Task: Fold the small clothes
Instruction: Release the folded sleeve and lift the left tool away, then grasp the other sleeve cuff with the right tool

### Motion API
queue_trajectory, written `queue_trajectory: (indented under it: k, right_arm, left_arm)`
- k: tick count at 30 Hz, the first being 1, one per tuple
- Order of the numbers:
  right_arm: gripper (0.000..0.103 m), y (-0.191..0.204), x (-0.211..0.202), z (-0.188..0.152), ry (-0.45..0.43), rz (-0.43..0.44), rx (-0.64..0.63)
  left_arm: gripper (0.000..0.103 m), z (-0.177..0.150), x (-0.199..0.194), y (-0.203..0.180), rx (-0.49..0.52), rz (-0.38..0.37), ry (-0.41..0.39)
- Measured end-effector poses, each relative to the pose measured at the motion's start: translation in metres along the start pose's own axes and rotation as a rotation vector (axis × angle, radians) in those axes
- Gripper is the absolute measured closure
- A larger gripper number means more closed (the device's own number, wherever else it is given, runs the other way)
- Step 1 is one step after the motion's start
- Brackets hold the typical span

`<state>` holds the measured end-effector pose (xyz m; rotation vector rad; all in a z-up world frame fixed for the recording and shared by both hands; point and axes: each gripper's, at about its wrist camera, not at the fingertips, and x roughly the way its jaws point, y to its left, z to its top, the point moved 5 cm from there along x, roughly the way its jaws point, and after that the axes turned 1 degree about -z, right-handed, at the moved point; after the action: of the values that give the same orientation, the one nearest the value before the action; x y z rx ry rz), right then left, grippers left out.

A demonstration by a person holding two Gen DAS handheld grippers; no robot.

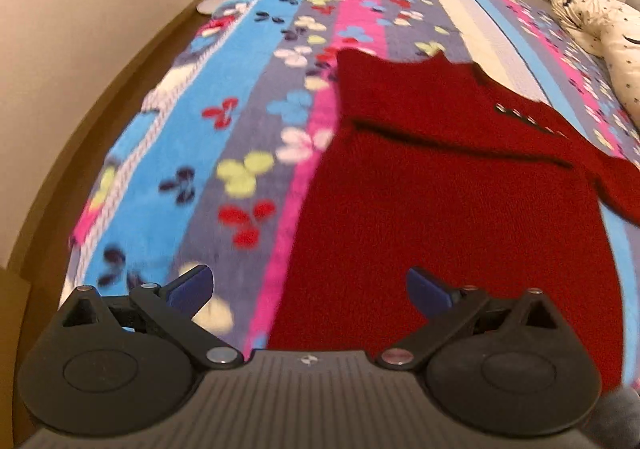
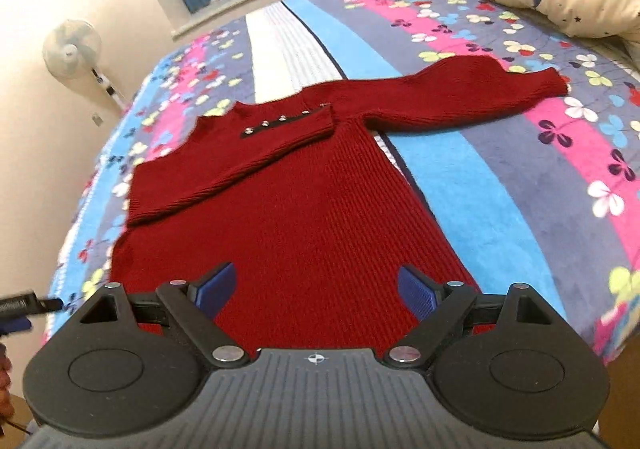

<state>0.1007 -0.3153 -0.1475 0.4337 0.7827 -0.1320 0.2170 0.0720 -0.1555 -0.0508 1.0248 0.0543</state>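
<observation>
The left gripper (image 1: 310,285) and right gripper (image 2: 316,285) are both standing wide, holding nothing, hovering above the red sweater (image 2: 304,217).

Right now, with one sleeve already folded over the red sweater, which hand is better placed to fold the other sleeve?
Probably the right. The unfolded sleeve stretches out to the right of the sweater, and the right gripper has it whole in view, jaws open. The left gripper hangs over the opposite edge.
</observation>
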Motion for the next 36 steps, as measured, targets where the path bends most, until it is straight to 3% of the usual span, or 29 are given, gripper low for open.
queue_trajectory:
  k: [14,30,36]
  right_arm:
    - [0.014,-0.011,-0.094,-0.040,-0.118,0.048,0.005]
    - [0.014,-0.019,-0.127,-0.045,-0.205,0.135,0.050]
    - [0.014,-0.032,-0.123,-0.036,-0.205,0.147,0.087]
  left_arm:
    - [0.000,-0.036,-0.087,-0.024,0.012,-0.058,-0.100]
    - [0.000,-0.058,-0.146,-0.031,0.022,-0.058,-0.180]
    - [0.000,-0.054,-0.142,-0.036,0.018,-0.045,-0.165]
